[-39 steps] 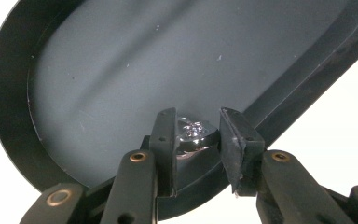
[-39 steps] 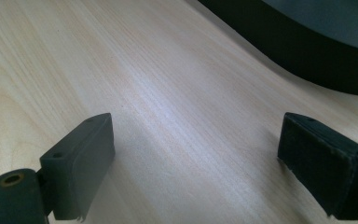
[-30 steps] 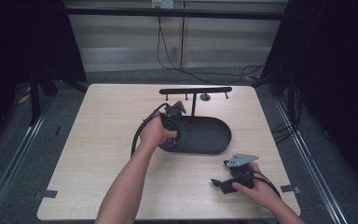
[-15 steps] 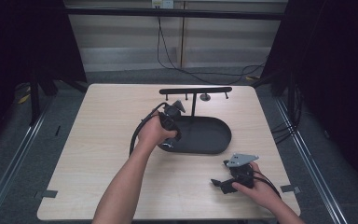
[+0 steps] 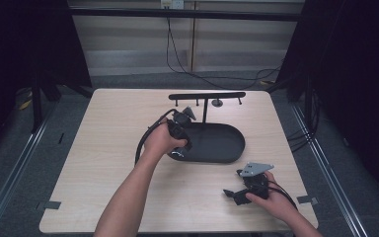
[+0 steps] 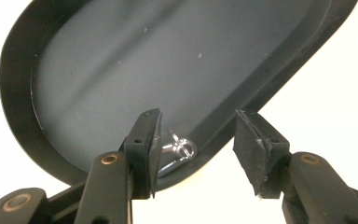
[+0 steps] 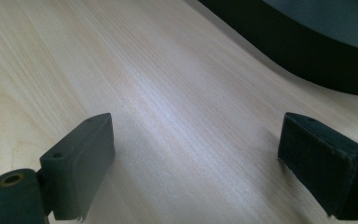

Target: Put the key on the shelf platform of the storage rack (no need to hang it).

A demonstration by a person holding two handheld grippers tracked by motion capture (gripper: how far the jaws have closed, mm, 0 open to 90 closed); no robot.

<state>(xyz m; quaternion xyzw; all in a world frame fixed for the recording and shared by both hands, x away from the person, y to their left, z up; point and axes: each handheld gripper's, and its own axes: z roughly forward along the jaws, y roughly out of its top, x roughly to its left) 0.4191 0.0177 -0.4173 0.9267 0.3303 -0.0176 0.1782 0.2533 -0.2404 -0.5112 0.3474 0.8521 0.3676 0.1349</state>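
Left gripper (image 6: 198,154) fingers just opening — metal ring (image 6: 179,149) released.

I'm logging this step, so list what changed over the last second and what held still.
The left gripper, over the near edge of the black tray, has just been opening its fingers. A small silver metal piece lies in the tray between them, unpressed. The left hand barely shifted. The right gripper stayed open over the table; the tray and black stand kept their places.

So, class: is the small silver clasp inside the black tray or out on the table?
Inside: the clasp lies on the tray floor, against its rim.
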